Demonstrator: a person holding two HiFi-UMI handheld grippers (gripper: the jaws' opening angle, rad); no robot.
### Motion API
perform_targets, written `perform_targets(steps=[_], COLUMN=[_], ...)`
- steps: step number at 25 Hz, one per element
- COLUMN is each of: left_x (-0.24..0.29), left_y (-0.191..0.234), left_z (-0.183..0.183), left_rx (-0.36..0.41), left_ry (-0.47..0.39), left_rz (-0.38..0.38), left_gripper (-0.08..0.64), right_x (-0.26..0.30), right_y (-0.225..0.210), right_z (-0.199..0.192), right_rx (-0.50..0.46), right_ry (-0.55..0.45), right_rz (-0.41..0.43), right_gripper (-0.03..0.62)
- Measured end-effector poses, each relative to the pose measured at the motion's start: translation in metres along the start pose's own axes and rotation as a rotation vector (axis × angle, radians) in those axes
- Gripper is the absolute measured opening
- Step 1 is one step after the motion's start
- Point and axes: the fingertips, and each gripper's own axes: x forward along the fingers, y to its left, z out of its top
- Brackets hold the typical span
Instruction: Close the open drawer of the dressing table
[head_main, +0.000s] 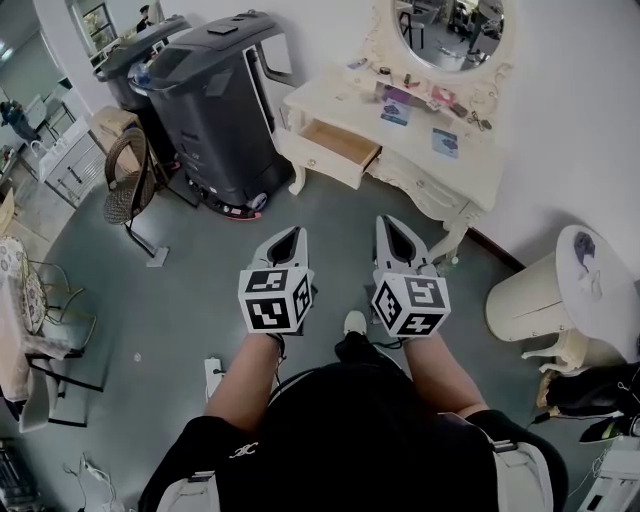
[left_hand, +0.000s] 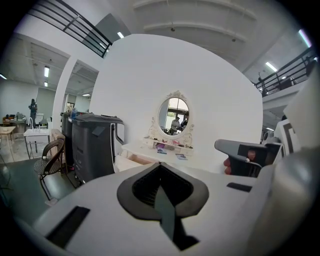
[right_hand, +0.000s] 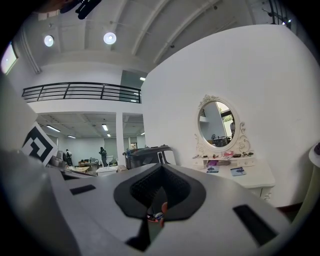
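The cream dressing table (head_main: 430, 165) stands against the white wall under an oval mirror (head_main: 452, 28). Its left drawer (head_main: 338, 147) is pulled out, showing a bare wooden inside. Both grippers hang over the grey floor well short of the table, side by side. My left gripper (head_main: 291, 233) is shut with nothing in it and points toward the drawer. My right gripper (head_main: 389, 222) is also shut and empty. The left gripper view shows the table (left_hand: 161, 150) far beyond the closed jaws (left_hand: 160, 169). In the right gripper view the table (right_hand: 243, 175) lies to the right of the closed jaws (right_hand: 160, 171).
A tall dark grey machine on wheels (head_main: 215, 100) stands left of the table, close to the open drawer. A wicker chair (head_main: 125, 178) sits further left. A round cream stool (head_main: 560, 290) is at the right. Small items lie on the tabletop (head_main: 420, 100).
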Motion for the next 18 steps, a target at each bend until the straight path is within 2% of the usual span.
perform_targets(steps=[10, 18], left_x=[0.097, 0.16], left_y=[0.008, 0.006], left_z=[0.043, 0.054], left_rx=[0.004, 0.012], left_ry=[-0.009, 0.027], left_rz=[0.035, 0.073], left_gripper=[0.005, 0.005], right_x=[0.094, 0.145], right_y=[-0.057, -0.112], right_z=[0.019, 0.025], right_rx=[-0.018, 0.007], right_ry=[-0.001, 0.009], right_rz=[0.041, 0.056], right_gripper=[0.009, 0.009])
